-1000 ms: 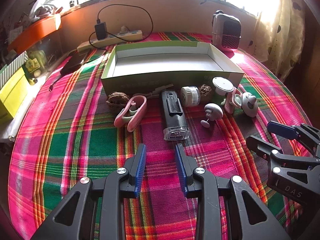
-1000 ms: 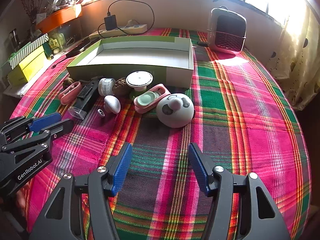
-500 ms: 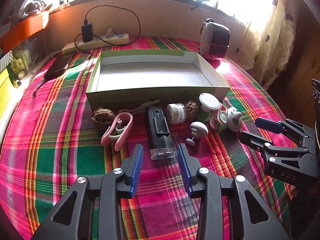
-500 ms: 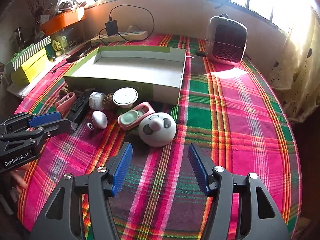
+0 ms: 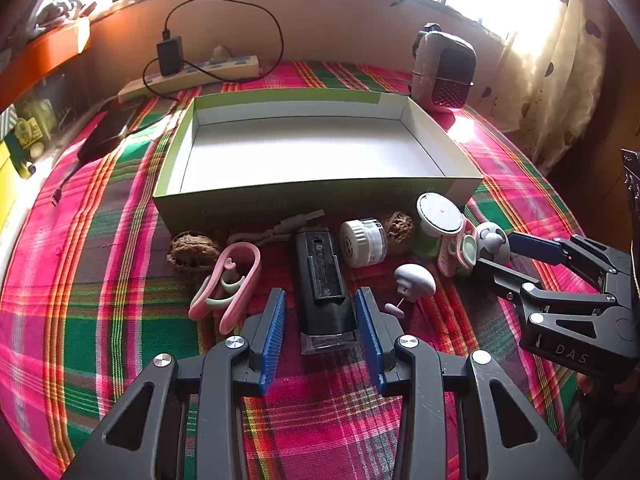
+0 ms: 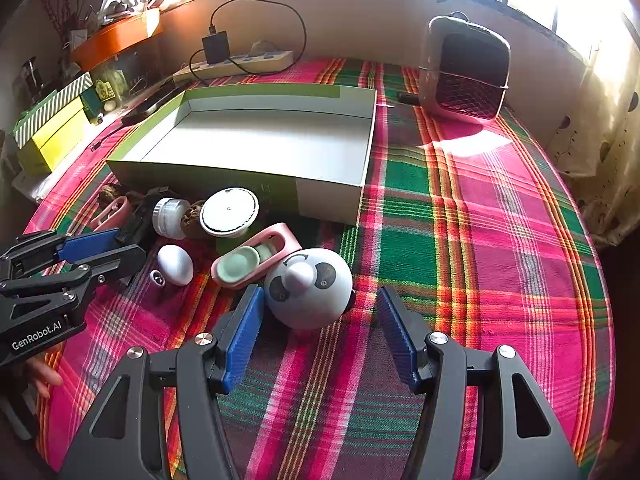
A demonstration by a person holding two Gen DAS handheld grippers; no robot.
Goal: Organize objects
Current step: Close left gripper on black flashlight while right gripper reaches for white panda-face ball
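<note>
Black flashlight (image 5: 323, 292) lies lengthwise, clear lens toward the left gripper (image 5: 321, 334), whose wide-open jaws straddle it untouched.

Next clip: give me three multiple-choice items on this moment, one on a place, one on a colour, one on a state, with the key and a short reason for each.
1. Where does the black flashlight lie?
A. inside the box
B. on the cloth in front of the box
C. on top of the heater

2. What colour are the pads on the gripper fingers?
A. blue
B. yellow
C. white

3. What does the box hold?
A. the panda ball
B. the power strip
C. nothing visible

Key: 1 B, it lies on the plaid cloth below the box's near wall, between the left gripper's open fingers. 2 A, both views show ribbed blue pads. 3 C, its pale floor shows bare; the panda ball sits outside, just ahead of the open right gripper.
</note>
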